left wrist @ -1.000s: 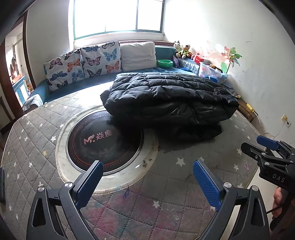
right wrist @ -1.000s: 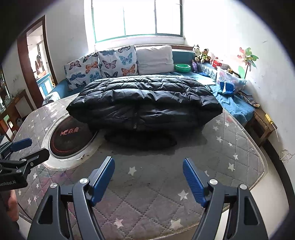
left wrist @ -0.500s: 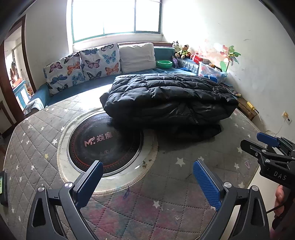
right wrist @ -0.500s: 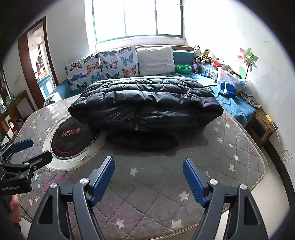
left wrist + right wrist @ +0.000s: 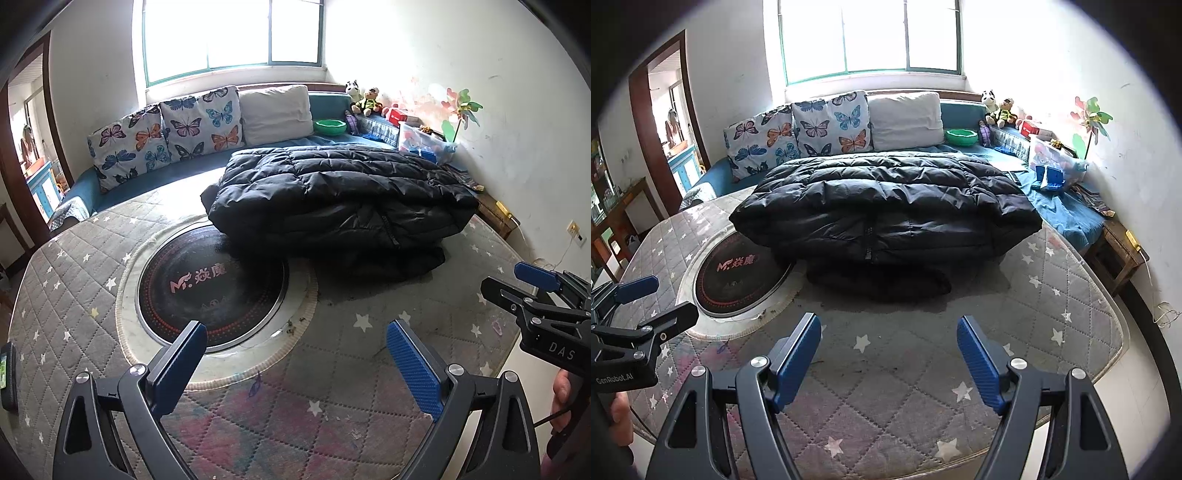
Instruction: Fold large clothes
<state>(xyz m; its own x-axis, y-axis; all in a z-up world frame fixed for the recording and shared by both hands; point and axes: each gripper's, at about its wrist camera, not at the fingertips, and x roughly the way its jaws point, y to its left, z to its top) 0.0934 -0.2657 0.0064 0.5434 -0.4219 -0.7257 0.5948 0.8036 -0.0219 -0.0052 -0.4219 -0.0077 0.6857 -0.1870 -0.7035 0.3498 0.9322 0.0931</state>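
Note:
A black puffer jacket lies folded in a thick stack on the far half of the quilted table cover; it also shows in the right wrist view. My left gripper is open and empty above the table's near side, well short of the jacket. My right gripper is open and empty, also held back near the front edge. Each gripper shows at the side of the other's view.
A round black cooktop is set in the table, partly under the jacket's left end. Behind the table runs a blue sofa with butterfly cushions, a green bowl and toy boxes. A wall stands close on the right.
Both grippers have drawn slightly back and up from the table; the jacket looks a little farther away. The jacket has not moved and both grippers stay open.

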